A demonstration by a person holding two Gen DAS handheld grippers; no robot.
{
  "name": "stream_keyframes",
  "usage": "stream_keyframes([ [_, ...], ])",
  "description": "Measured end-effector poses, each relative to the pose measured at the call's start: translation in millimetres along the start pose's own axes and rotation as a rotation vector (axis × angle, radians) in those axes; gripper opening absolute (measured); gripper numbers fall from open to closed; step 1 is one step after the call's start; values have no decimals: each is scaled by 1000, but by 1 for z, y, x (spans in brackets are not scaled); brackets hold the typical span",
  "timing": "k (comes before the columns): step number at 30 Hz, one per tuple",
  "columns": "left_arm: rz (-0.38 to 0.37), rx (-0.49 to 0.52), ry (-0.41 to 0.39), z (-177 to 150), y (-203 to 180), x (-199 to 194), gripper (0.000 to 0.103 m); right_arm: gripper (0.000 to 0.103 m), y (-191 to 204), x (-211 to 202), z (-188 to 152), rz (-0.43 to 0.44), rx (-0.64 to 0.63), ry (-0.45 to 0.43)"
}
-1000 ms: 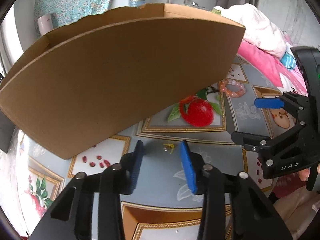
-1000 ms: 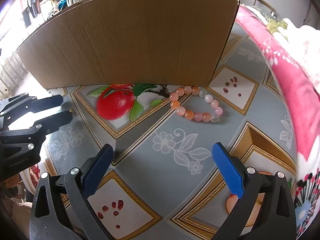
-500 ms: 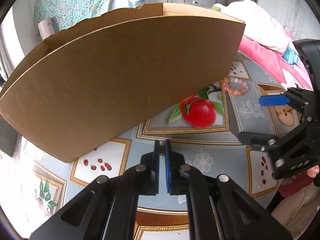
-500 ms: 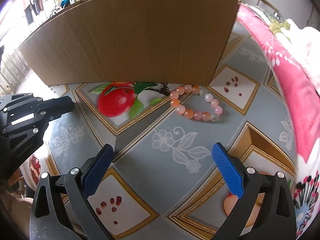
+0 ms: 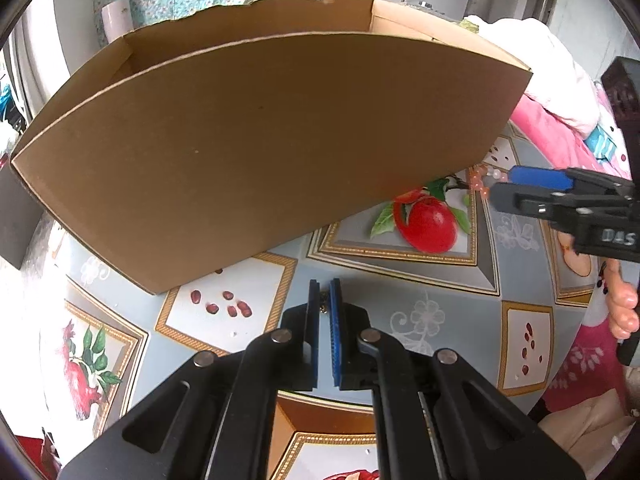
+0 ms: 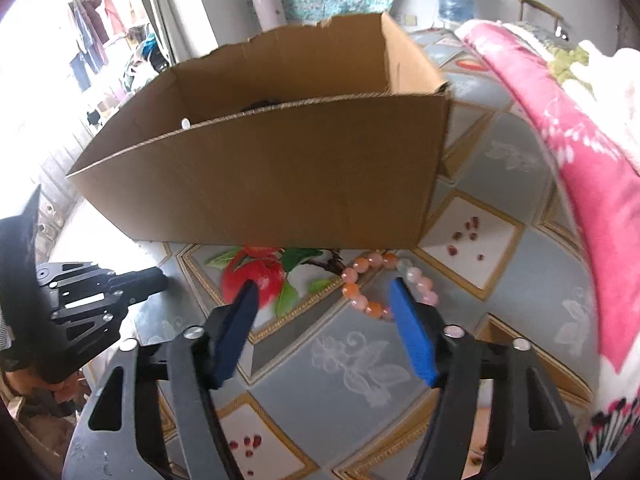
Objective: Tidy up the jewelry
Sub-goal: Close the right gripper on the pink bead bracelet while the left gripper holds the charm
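Left gripper [image 5: 324, 308] first: in the left wrist view its jaws are pinched almost completely together, low over the patterned tablecloth [image 5: 400, 280], with a tiny gold piece of jewelry [image 5: 323, 309] showing in the slit between the pads. It looks like a small earring or charm, though it's too small to name for sure. So that's a grip made, just in front of the near wall of the big cardboard box [image 5: 260, 140]. Off to the right in this same view the right gripper [image 5: 500, 186] reaches in toward a few pink beads at the box's corner.

Over to the right wrist view: the right gripper [image 6: 324, 292] is about half open and its jaws are closing, tips framing the left part of the pink and orange bead bracelet [image 6: 384, 280], which lies flat on the cloth just in front of the box [image 6: 280, 188]. The pads don't appear to press on the beads yet. The left gripper [image 6: 160, 280] sits low at the left edge.

My read: two pickups in hand, one secured, one closing. Next, the left needs a clean lift over the box rim without loosening on that tiny piece; the right must catch the beads squarely, since round beads can roll away from the pads.
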State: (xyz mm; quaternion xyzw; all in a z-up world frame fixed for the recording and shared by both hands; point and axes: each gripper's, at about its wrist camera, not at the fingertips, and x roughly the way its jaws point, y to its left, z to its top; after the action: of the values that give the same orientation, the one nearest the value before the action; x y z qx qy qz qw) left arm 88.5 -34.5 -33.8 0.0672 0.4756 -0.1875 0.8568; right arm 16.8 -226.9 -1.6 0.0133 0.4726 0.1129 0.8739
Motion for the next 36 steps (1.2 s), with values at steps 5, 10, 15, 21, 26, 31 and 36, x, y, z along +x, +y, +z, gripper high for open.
stream_keyframes([
  [5, 3, -14, 10, 0, 3, -2, 4, 46, 11, 10, 1, -47, -33, 33],
  [10, 4, -19, 11, 1, 3, -2, 4, 39, 15, 15, -1, -88, -53, 49],
  [15, 6, -16, 11, 1, 2, -1, 4, 37, 22, 17, 0, -127, -87, 47],
  [21, 9, -14, 11, 1, 2, -1, 4, 31, 24, 18, -1, -137, -104, 42],
  [26, 8, -13, 11, 1, 2, -1, 4, 14, 22, 18, 0, -136, -79, 40],
  [31, 10, -11, 10, 0, 2, -1, 4, 8, 14, 17, 2, -113, -36, 35],
  [36, 11, -9, 7, 0, 1, -1, 4, 8, -13, 1, 7, -49, 17, 2],
])
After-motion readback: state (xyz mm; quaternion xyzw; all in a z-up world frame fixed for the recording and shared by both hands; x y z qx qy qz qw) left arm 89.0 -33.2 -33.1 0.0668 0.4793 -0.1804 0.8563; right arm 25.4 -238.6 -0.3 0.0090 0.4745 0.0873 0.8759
